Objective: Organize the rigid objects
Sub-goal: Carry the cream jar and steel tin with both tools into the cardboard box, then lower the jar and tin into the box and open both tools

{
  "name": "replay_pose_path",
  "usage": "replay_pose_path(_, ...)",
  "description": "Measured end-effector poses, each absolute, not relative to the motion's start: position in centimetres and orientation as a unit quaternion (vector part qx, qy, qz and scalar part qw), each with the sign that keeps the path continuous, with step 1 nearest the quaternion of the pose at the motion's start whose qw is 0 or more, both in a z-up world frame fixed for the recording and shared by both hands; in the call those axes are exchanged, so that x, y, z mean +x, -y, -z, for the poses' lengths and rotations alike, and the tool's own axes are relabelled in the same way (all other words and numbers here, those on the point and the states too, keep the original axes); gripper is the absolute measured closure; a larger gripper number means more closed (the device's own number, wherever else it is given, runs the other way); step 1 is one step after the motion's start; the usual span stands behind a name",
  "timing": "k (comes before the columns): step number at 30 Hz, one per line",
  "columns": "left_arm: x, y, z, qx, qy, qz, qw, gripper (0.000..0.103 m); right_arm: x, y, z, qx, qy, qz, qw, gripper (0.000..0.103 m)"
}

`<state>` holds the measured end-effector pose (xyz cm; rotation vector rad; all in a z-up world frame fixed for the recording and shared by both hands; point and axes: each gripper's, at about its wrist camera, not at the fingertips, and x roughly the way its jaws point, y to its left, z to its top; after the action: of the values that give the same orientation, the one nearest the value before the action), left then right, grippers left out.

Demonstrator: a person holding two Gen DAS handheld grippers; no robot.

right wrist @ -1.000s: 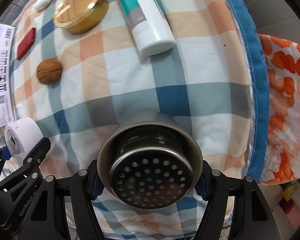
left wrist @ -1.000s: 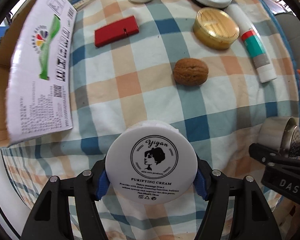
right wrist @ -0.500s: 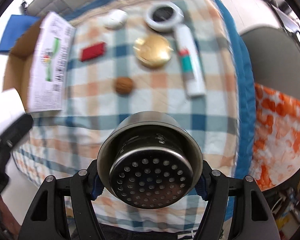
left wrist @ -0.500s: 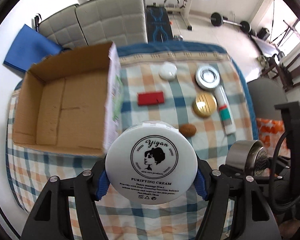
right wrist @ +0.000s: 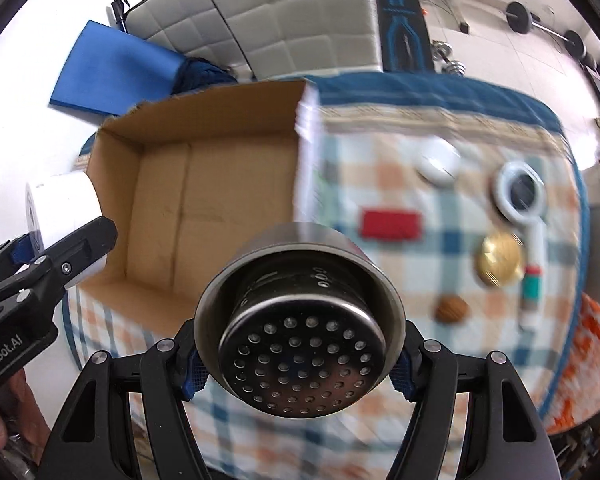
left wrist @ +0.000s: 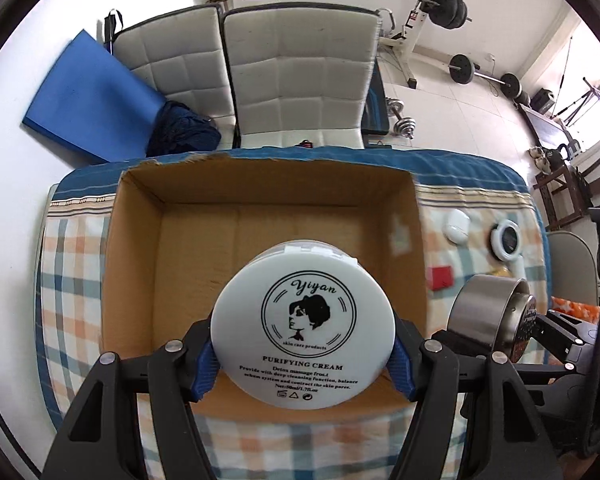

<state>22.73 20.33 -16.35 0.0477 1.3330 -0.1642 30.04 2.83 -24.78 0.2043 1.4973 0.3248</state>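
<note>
Left wrist view: we hold the cream jar (left wrist: 302,322) pinched at its rim between the blue pads of the left gripper (left wrist: 302,360), label facing the camera, its axis running away from us along the fingers. The cardboard box (left wrist: 140,256) lies straight ahead and below the jar, open side up, nothing visible inside; we judge the jar to be over the box floor, so the coming move is a descent, not a sideways shift. The left gripper points steeply down. At the right edge the metal strainer cup (left wrist: 486,314) shows in the other tool, just outside the box's right wall

Right wrist view: we hold the metal strainer cup (right wrist: 300,330) clamped by its sides in the right gripper (right wrist: 298,364), perforated base toward the camera. The cardboard box (right wrist: 204,128) lies ahead and to the left; the cup hangs over the checked cloth (right wrist: 460,264) near the box's front right corner, so the left hand is the nearer to the box. Red block (right wrist: 392,224), gold tin (right wrist: 500,258) and walnut (right wrist: 452,309) rest on the cloth, right of the box
</note>
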Motion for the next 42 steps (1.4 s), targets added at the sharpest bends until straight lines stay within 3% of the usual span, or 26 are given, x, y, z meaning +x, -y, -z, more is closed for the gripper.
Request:
replay_pose_path(9,32.1,-25.1,26.5,-0.084,-0.697,0.121,0.701,0.038,36.4,-12.0,29.3,0.092,-0.69,-0.159,0.7,0.03)
replay_pose_path(18,34.2,-24.9,33.6,-0.1,-0.751,0.144,0.636,0.038,39.6,-14.7,35.4,0.037,-0.719,-0.138,0.68,0.03)
replay_pose_path(33,35.4,-23.2,32.7,-0.053,-0.759,0.112,0.639,0.034,40.4,-13.4,40.3,0.058,-0.751,-0.105,0.649,0.029)
replay_pose_path(38,35.7,-23.0,30.8,-0.042,-0.753,0.11,0.647,0.022,39.8,-13.3,39.7,0.065,-0.753,-0.108,0.646,0.022)
replay_pose_path(39,35.8,-23.0,30.2,-0.039,-0.752,0.11,0.648,0.015,39.7,-13.3,39.6,0.065,-0.752,-0.107,0.647,0.021)
replay_pose_path(42,35.3,-22.8,29.0,-0.029,-0.748,0.111,0.653,0.013,39.0,-13.2,38.6,0.064,-0.751,-0.105,0.649,0.017)
